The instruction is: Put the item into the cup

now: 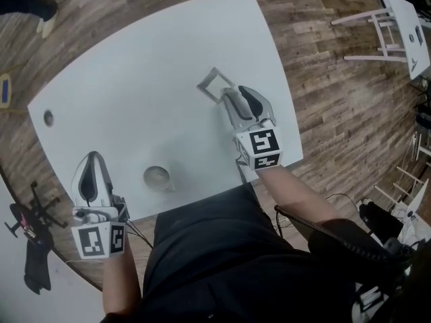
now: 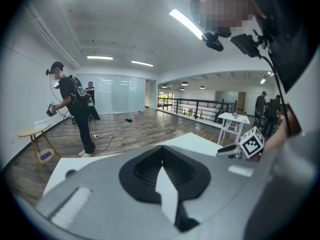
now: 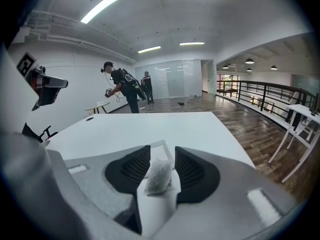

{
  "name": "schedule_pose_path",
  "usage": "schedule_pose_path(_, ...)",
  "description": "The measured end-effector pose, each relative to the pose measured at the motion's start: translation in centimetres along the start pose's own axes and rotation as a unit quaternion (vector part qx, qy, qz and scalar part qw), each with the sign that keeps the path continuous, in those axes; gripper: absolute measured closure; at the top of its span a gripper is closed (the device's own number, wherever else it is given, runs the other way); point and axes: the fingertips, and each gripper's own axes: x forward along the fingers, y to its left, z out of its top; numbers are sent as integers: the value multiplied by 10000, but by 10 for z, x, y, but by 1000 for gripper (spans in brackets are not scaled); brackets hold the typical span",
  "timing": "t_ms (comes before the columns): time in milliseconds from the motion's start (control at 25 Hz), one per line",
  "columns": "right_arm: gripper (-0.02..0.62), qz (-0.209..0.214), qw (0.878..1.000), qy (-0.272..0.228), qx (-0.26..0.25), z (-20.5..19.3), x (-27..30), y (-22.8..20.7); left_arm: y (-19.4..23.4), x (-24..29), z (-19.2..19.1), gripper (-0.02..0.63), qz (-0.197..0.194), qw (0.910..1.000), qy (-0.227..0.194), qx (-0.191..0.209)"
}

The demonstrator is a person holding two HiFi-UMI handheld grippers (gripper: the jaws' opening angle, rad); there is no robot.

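A small translucent tea bag [image 3: 159,176] stands between the jaws of my right gripper [image 3: 162,160] and leans toward the left pad, with a gap on its right side. It rests on a flat square wrapper [image 1: 214,83] near the table's far right. In the head view the right gripper [image 1: 236,96] points at that wrapper, and the bag cannot be made out there. The cup [image 1: 156,177], small and round, stands near the table's front edge. My left gripper [image 1: 93,159] hovers left of the cup with its jaws together and nothing in them [image 2: 161,154].
The white table [image 1: 135,79] has a small round hole [image 1: 48,118] at its left. A white side table and stool [image 1: 397,25] stand on the wood floor to the right. A black device [image 1: 30,221] lies on the floor at left. People stand far off [image 3: 120,91].
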Motion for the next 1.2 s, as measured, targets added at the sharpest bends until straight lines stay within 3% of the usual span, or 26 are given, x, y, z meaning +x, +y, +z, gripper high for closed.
schedule_pose_path(720, 441, 70, 9994, 331, 34, -21, 10, -2, -2, -10, 2, 607, 101, 9999, 71, 60)
schedule_pose_path(1200, 539, 4, 9994, 345, 48, -22, 8, -5, 0, -28, 1, 607, 233, 9997, 8, 59)
